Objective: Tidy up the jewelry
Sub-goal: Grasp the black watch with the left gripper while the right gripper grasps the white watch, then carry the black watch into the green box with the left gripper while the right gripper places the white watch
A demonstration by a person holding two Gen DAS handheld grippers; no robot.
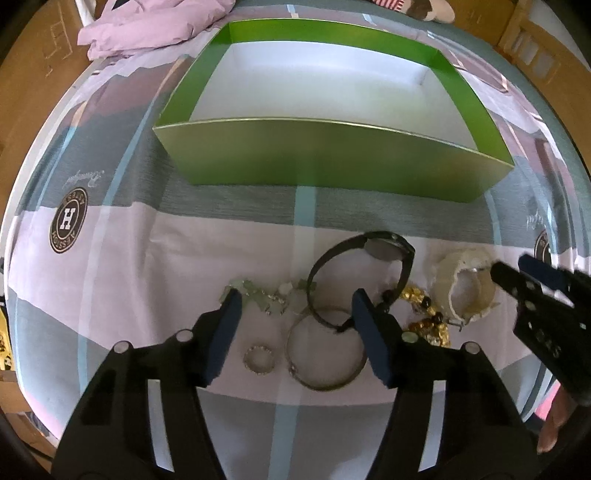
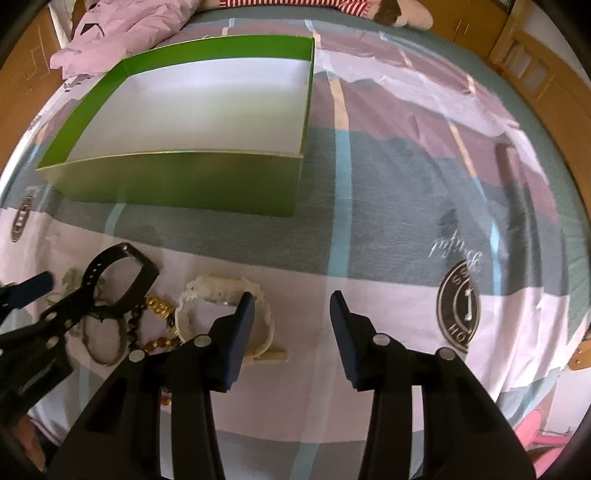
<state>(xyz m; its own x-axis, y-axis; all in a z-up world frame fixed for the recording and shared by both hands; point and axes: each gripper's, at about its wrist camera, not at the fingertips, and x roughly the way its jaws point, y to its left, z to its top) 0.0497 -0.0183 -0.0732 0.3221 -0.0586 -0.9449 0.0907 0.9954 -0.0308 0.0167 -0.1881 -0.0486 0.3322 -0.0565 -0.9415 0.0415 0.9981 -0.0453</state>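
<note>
Jewelry lies in a cluster on the patterned bedsheet in front of a green box (image 1: 332, 162) (image 2: 184, 181) with a white inside. My left gripper (image 1: 295, 299) (image 2: 62, 291) is open and points down over a silver bangle (image 1: 325, 384), a small ring (image 1: 258, 363), a pale green bead bracelet (image 1: 258, 295) and a black watch (image 1: 384, 251) (image 2: 140, 273); its pads press on none of them. My right gripper (image 2: 291, 297) (image 1: 517, 269) is open, with its left finger over a white watch (image 2: 218, 288) (image 1: 461, 273) and only sheet between its pads. A gold and dark bead bracelet (image 1: 417, 295) (image 2: 157, 306) lies between the two watches.
A crumpled purple garment (image 1: 147, 26) (image 2: 129, 26) lies behind the box at the far left. A plush toy (image 2: 399, 14) sits at the far edge of the bed. Wooden furniture (image 2: 535, 66) stands to the right. A person's hand (image 1: 554, 424) shows behind the right gripper.
</note>
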